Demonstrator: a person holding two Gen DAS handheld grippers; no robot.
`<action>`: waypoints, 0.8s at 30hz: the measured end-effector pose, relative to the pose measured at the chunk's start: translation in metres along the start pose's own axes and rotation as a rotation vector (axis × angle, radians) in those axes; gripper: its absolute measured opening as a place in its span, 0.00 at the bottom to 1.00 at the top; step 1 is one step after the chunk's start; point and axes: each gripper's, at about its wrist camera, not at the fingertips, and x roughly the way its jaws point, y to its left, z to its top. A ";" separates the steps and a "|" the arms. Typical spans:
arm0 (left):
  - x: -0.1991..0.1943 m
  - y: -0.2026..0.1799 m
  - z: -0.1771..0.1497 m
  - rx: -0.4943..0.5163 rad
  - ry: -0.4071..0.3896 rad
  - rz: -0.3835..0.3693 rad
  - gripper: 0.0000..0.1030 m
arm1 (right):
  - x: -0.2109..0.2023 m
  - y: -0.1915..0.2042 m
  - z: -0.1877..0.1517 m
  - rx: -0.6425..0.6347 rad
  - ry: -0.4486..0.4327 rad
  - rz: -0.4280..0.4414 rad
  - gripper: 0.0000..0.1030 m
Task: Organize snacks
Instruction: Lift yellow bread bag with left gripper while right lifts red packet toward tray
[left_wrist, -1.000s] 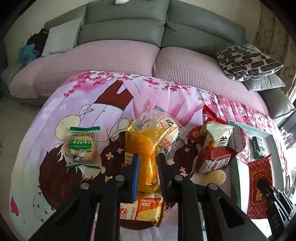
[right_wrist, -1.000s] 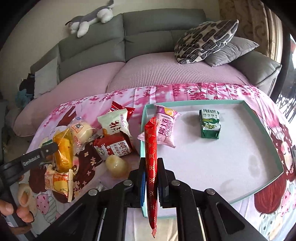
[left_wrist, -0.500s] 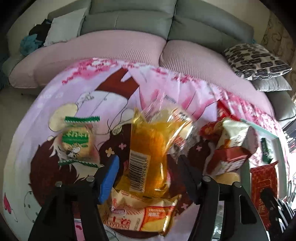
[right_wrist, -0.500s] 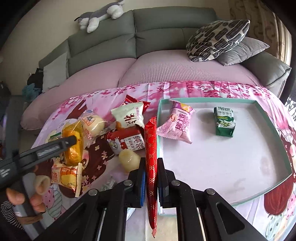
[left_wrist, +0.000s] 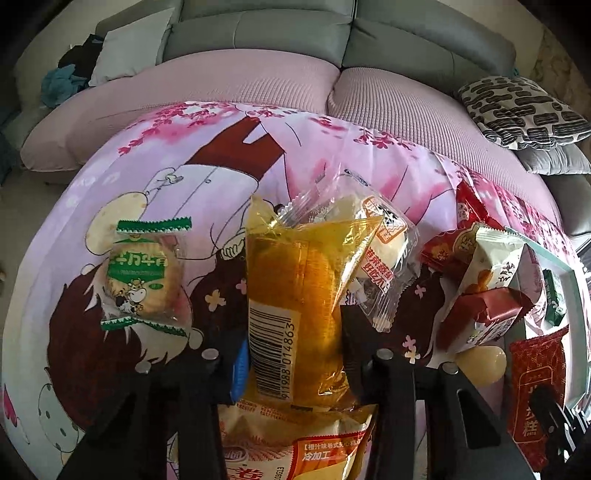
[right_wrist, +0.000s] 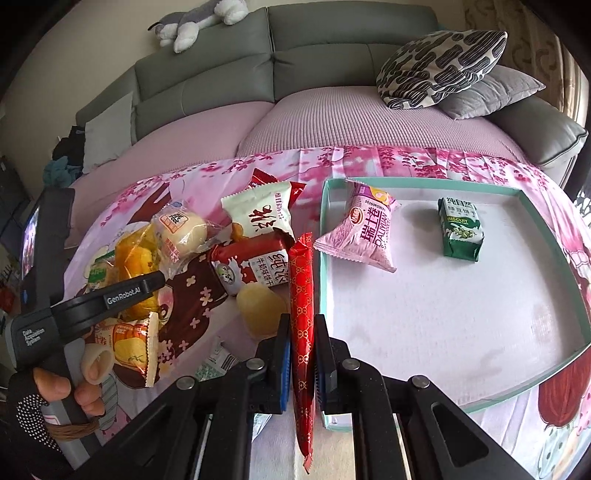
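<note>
A yellow cake pack (left_wrist: 295, 280) lies on the pink cloth (left_wrist: 177, 155), on top of an orange roll pack (left_wrist: 306, 443). My left gripper (left_wrist: 291, 362) straddles its near end; the jaws are closing and both pads touch the pack's sides. In the right wrist view the same left gripper (right_wrist: 147, 286) shows at the left, held by a gloved hand (right_wrist: 55, 387). My right gripper (right_wrist: 302, 354) is shut on a long red packet (right_wrist: 301, 280), edge-on, beside the tray's left rim. The teal-rimmed white tray (right_wrist: 480, 332) holds a pink packet (right_wrist: 369, 232) and a green biscuit box (right_wrist: 460, 229).
Loose snacks crowd the cloth: a round green-labelled biscuit (left_wrist: 142, 280), a clear bun pack (left_wrist: 384, 251), a white packet (left_wrist: 491, 258), a dark red milk-biscuit pack (left_wrist: 495, 306), a pale jelly (left_wrist: 480, 365). A grey and pink sofa (right_wrist: 332, 122) with cushions stands behind.
The left jaws spread wide, sank around the yellow cake pack, then closed in onto its sides. The right gripper stays shut on the red packet, hardly moved.
</note>
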 end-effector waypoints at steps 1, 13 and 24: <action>-0.002 0.000 0.000 -0.003 -0.004 -0.002 0.42 | 0.000 0.000 0.000 0.000 0.000 0.001 0.10; -0.048 -0.010 0.009 -0.001 -0.119 -0.067 0.42 | -0.009 -0.004 0.002 0.015 -0.031 0.007 0.11; -0.072 -0.044 0.007 0.055 -0.164 -0.148 0.42 | -0.018 -0.014 0.006 0.042 -0.056 -0.002 0.11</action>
